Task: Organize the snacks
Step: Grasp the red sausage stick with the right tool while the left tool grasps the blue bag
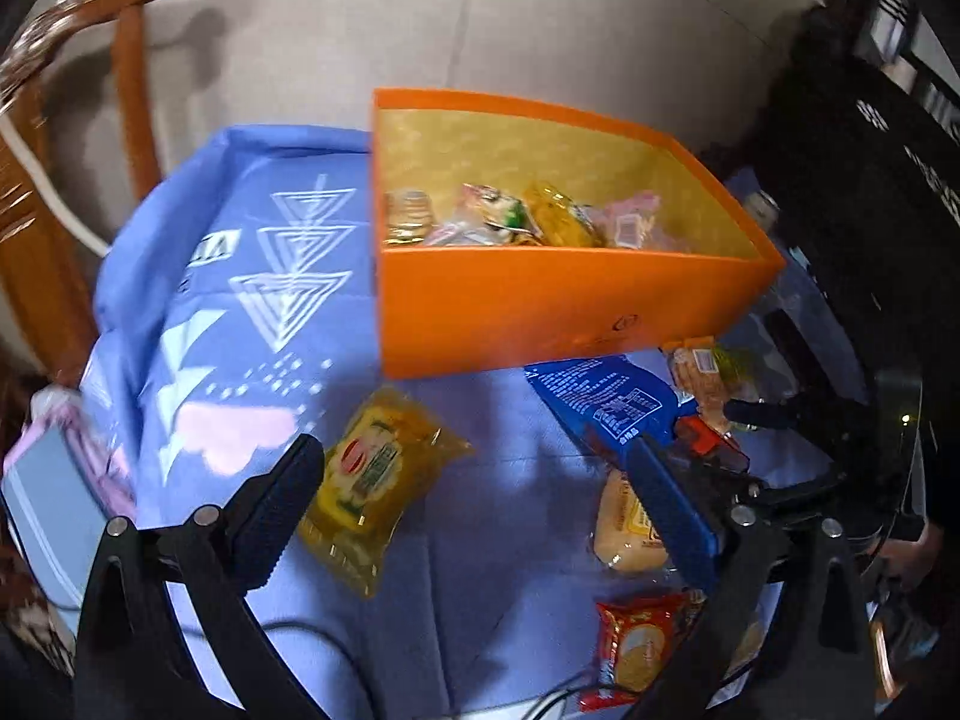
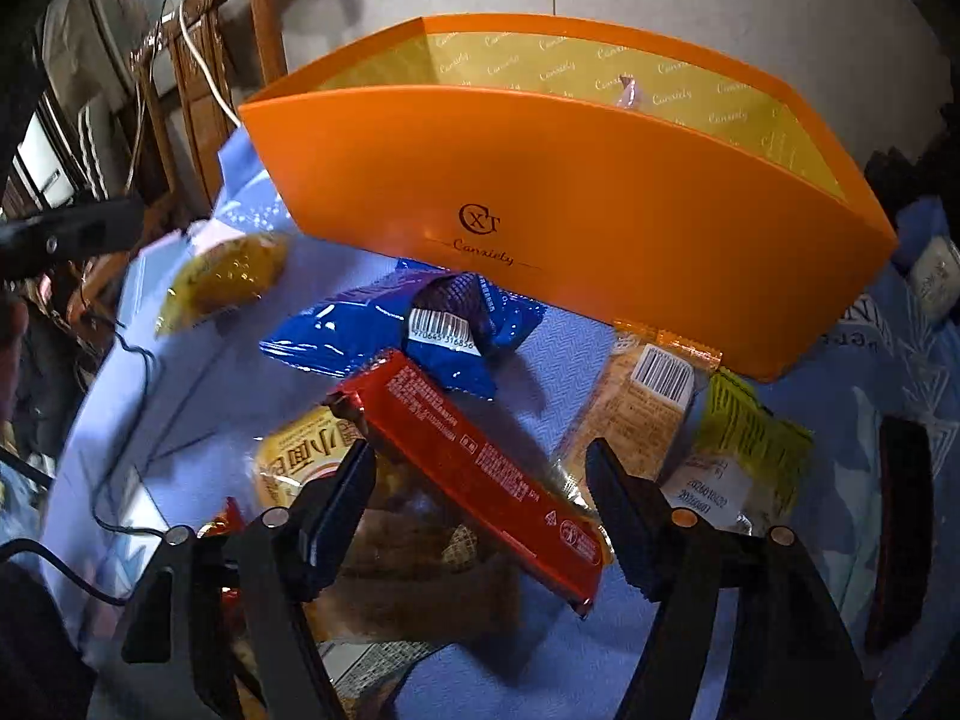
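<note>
Table w/ a light-blue printed cloth (image 1: pixel 252 276), pale wall behind, wooden chair (image 1: pixel 129 66) at the far left. An orange box (image 1: pixel 540 300) stands on the cloth, open at the top and already partly filled w/ several wrapped snacks, incl. what looks like a small jar at its left end.

Step in hand, as I read it: mid-sort, picking loose snacks off the cloth & dropping them in the box. Left gripper (image 1: pixel 474 480) is spread wide, nothing in it, hovering over the cloth near a yellow packet (image 1: pixel 378 480) that lies flat just off its left finger. Right gripper (image 2: pixel 480 504) is also spread wide & empty, w/ a long red bar pack (image 2: pixel 480 474) lying diagonally between its fingers, not yet pinched.

Next move prob. calls for lowering the right gripper onto the red bar pack & closing across its narrow width, then lifting it over the box's near wall.

In the way: the red bar pack rests on top of a bread packet (image 2: pixel 300 468) & a brownish clear pack, so a sloppy close could drag those along. A blue bag (image 2: pixel 408 330) sits just beyond it, touching the box front. An orange-sealed bread pack (image 2: pixel 648 402) & a yellow-green packet (image 2: pixel 744 438) crowd the right finger. A black cable (image 2: pixel 114 360) trails at the left.
</note>
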Demonstrator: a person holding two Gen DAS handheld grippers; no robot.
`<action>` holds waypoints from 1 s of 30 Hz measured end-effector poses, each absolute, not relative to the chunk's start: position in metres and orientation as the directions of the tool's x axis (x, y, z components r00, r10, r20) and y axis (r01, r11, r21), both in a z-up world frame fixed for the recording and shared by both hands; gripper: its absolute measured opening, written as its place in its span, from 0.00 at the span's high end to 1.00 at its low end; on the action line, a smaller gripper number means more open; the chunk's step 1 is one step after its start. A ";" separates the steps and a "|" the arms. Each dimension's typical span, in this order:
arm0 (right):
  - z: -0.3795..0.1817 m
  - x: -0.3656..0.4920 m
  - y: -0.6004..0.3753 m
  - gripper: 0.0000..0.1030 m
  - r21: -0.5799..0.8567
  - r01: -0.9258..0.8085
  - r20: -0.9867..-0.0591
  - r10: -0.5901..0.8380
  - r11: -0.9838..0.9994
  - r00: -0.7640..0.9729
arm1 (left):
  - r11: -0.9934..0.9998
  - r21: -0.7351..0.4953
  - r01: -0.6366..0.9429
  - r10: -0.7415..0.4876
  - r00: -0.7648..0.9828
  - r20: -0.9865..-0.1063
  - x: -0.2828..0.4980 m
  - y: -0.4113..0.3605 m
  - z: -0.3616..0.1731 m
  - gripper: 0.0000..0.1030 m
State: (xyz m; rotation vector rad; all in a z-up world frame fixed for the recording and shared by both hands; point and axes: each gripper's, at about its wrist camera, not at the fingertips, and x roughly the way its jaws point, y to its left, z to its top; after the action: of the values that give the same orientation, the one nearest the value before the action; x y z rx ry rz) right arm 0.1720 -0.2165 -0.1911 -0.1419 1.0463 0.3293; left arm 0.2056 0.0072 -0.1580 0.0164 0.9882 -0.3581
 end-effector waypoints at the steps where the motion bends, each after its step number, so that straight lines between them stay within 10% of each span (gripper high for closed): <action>1: -0.192 0.174 -0.217 0.77 0.045 -0.309 -0.876 0.186 0.950 0.444 | 0.935 -0.152 0.322 -0.301 0.487 -0.820 0.209 0.005 -0.160 0.04; 21: -0.113 0.079 -0.266 0.88 0.193 0.185 -0.791 0.041 0.964 0.611 | 0.784 0.099 0.612 -0.272 0.483 -0.832 0.222 -0.124 -0.247 0.04; 23: -0.107 0.068 -0.270 0.88 0.183 0.210 -0.788 0.015 0.960 0.615 | 0.780 0.068 0.622 -0.289 0.455 -0.842 0.228 -0.126 -0.249 0.25; 30: -0.084 0.046 -0.284 0.88 0.173 0.252 -0.764 -0.032 0.952 0.645 | 0.751 0.045 0.659 -0.339 0.443 -0.830 0.224 -0.126 -0.239 0.43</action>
State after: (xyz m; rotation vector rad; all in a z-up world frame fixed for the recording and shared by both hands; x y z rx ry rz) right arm 0.0463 -0.2843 -0.0838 0.2757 0.8574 -0.1637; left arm 0.2236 -0.1258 -0.2385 0.3912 0.9202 -0.6383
